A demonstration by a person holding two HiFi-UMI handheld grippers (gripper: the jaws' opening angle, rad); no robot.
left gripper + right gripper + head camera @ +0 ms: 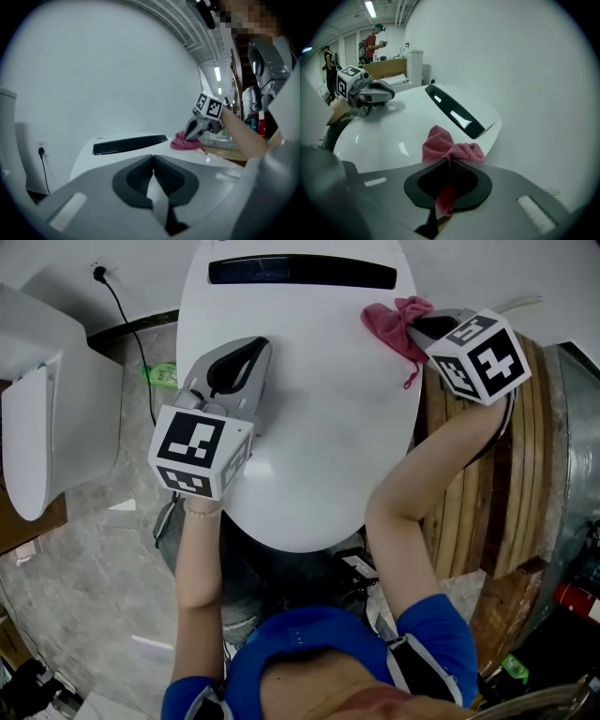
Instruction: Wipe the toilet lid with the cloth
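since the pink cloth (394, 322) lies bunched at the back right edge of the toilet lid (319, 427), we judge the wiping barely begun, with nearly all the lid left to cover. the lid is broad, rounded, glossy white plastic. our left gripper (246, 345), jaws together on nothing, sits over the lid's left side. our right gripper (449, 161) is clamped on the soft, nubbly cloth.
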